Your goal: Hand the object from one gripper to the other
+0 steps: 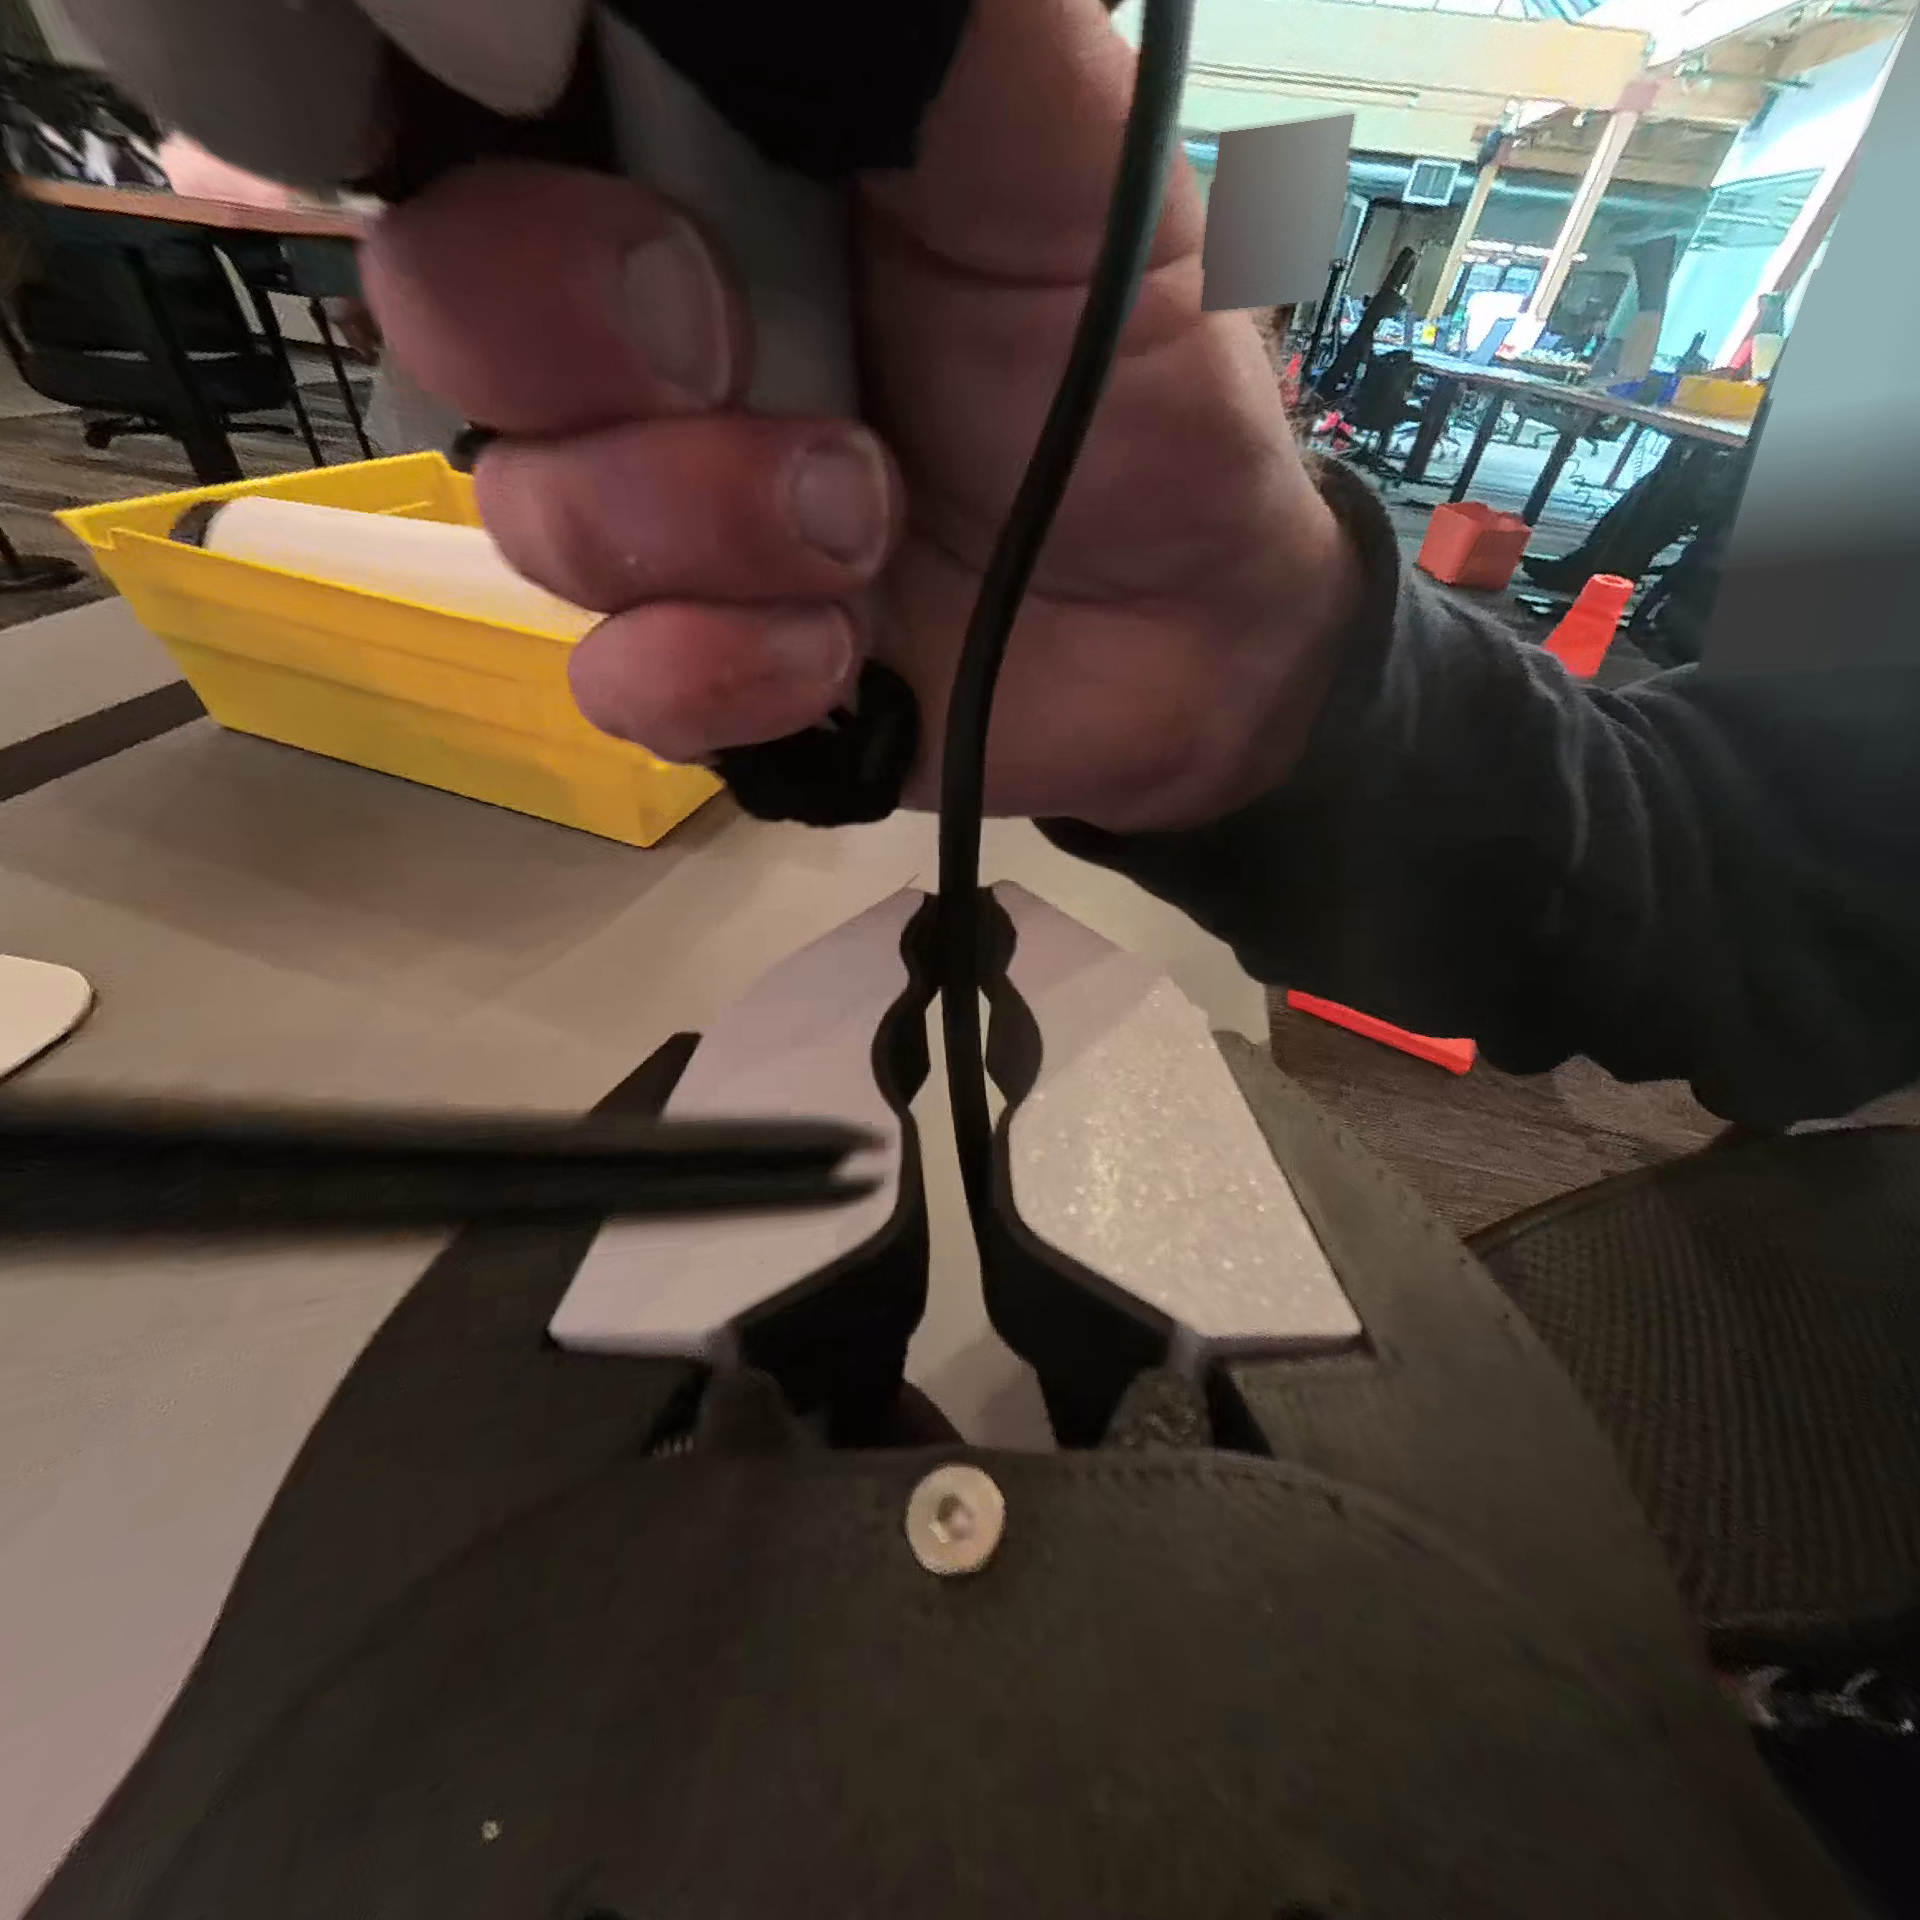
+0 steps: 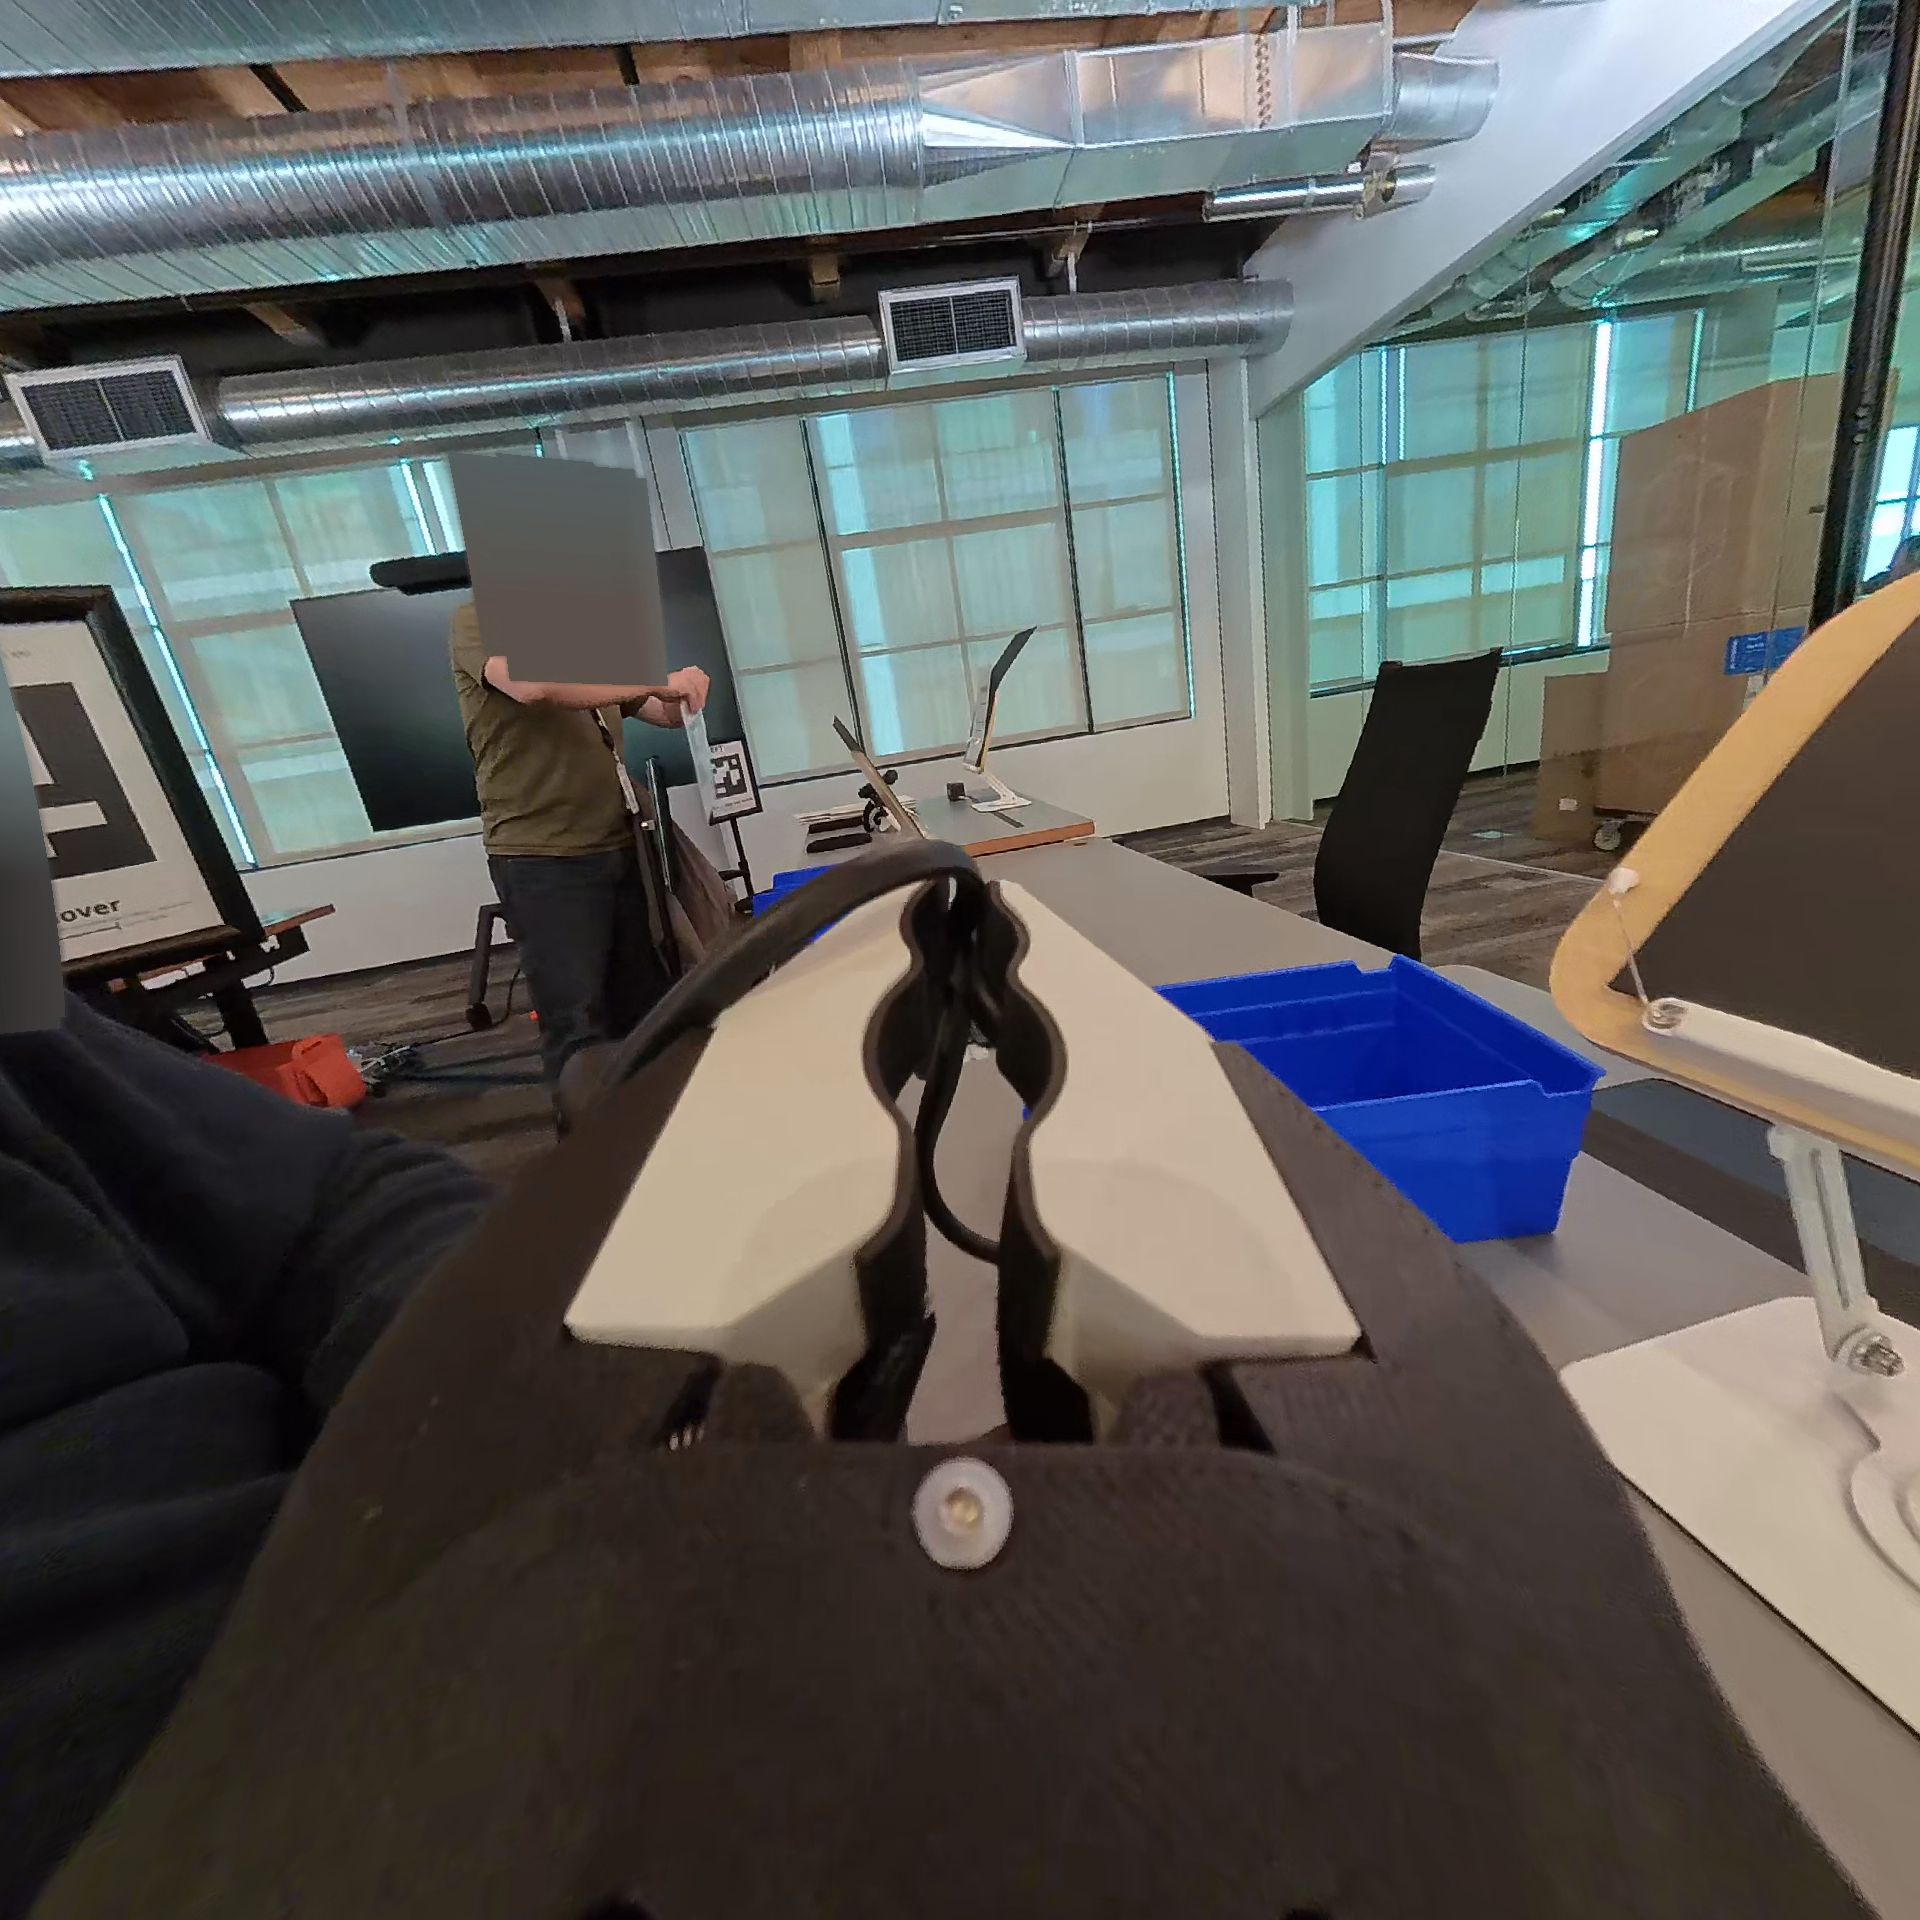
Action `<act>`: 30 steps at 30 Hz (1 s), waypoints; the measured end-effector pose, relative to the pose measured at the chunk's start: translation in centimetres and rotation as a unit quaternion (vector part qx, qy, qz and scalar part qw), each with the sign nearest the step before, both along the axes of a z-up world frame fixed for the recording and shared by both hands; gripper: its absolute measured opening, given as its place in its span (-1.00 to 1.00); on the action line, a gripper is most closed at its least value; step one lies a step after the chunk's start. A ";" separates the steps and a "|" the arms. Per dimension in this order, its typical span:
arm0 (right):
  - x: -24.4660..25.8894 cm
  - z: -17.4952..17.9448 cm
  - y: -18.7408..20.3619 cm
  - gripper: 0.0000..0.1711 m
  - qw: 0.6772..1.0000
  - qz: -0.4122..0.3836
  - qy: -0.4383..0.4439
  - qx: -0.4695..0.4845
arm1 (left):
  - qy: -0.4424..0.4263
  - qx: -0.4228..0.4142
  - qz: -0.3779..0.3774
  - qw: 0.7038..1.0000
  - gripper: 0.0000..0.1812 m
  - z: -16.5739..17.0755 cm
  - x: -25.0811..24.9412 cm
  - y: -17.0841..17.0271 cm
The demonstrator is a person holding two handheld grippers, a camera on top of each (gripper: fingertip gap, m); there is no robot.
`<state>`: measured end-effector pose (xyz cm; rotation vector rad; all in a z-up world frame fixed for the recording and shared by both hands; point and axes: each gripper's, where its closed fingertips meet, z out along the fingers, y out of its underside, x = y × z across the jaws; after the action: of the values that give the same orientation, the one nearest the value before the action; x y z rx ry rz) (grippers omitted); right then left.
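Both grippers, left (image 1: 956,935) and right (image 2: 961,925), pinch one black cable (image 1: 1049,416); one yellow bin (image 1: 343,634), one blue bin (image 2: 1455,1101).

Hand (image 1: 935,468) and yellow bin (image 1: 343,634) block ahead.

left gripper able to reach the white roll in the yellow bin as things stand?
Probably not yet. The left gripper is shut on the black cable, and the person's hand sits between it and the white roll in the yellow bin.
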<state>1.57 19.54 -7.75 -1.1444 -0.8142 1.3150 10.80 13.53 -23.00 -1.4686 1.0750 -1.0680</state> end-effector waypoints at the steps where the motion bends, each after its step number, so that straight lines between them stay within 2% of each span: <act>1: 0.5 0.1 0.2 -0.96 1.000 -0.005 0.000 0.000 | -0.001 0.007 0.006 1.000 -0.94 0.3 -0.5 0.3; 5: 2.1 0.5 0.1 -0.96 1.000 -0.005 -0.001 0.006 | 0.029 0.019 0.046 0.998 -0.94 0.9 -3.8 2.4; 8: 1.8 0.5 -2.4 -0.96 0.997 0.071 -0.026 0.015 | 0.073 0.057 0.082 0.992 -0.94 1.0 -6.1 4.6; 12: 1.0 -1.7 -5.5 -0.97 0.981 0.146 -0.122 0.037 | 0.102 0.101 0.124 0.982 -0.95 3.1 -8.5 7.6; 14: 0.8 -3.5 -6.1 -0.97 0.970 0.157 -0.180 0.039 | 0.116 0.122 0.133 0.977 -0.94 4.2 -9.2 8.4; 19: 0.4 -7.0 -3.7 -0.97 0.957 0.076 -0.278 0.040 | 0.164 0.175 0.138 0.961 -0.94 7.3 -9.4 8.5; 26: 0.8 -6.5 0.0 -0.97 0.964 -0.071 -0.244 0.083 | 0.198 0.221 0.157 0.942 -0.94 10.4 -8.3 7.2; 30: 1.6 -5.7 1.3 -0.97 0.964 -0.126 -0.217 0.091 | 0.199 0.233 0.134 0.943 -0.95 10.3 -7.2 5.7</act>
<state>3.18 20.88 -13.42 -1.3593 -1.0429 0.7696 3.56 19.24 -12.65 -1.4108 1.2574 -0.2937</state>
